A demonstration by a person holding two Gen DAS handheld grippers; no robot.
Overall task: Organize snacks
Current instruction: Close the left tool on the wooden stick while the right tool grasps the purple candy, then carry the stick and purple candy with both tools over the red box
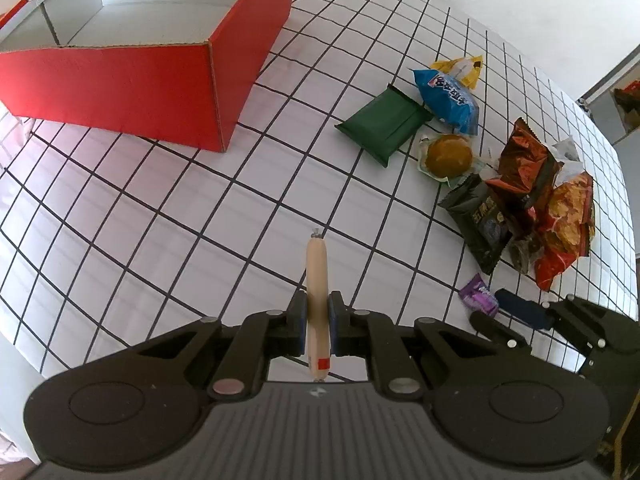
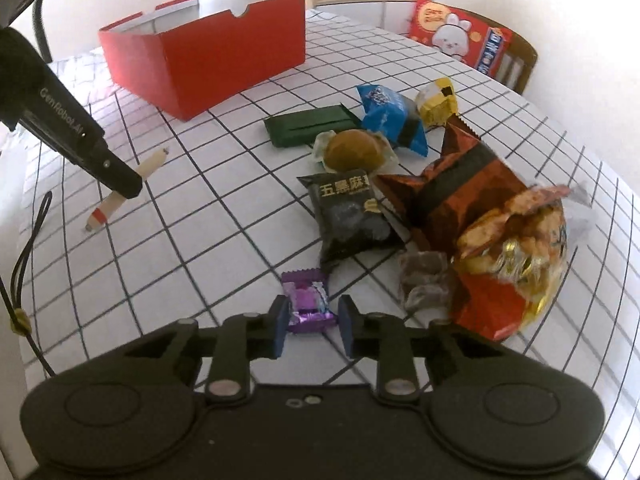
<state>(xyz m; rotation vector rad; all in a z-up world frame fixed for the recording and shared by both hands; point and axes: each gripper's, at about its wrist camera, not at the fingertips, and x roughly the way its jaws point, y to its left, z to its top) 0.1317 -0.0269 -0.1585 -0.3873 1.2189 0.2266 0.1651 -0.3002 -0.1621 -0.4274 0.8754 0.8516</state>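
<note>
The sausage stick [image 1: 317, 280] is clamped between the pads of the left gripper [image 1: 317, 322], which is closed on its lower half, so that the pale stick points forward above the grid-patterned tablecloth [image 1: 160, 208]; from the right wrist view it hangs clear of the cloth, tilted, with its red-banded end lowest. The red cardboard box [image 1: 120, 84] stands open-topped ahead and to the left of it, well apart, its white inside visible. The right gripper [image 2: 312, 322] has its jaws spread on either side of the purple candy [image 2: 307, 300], which lies on the cloth between the blue pads; whether the pads touch the wrapper cannot be told. Beyond it lie the other snacks in a loose cluster: a black packet [image 2: 350, 216], a round bun in clear wrap [image 2: 352, 151], a green packet [image 2: 308, 126], a blue packet [image 2: 394, 120], a yellow packet [image 2: 436, 102], a dark red foil bag [image 2: 460, 184] and an orange-red chip bag [image 2: 516, 256].
</note>
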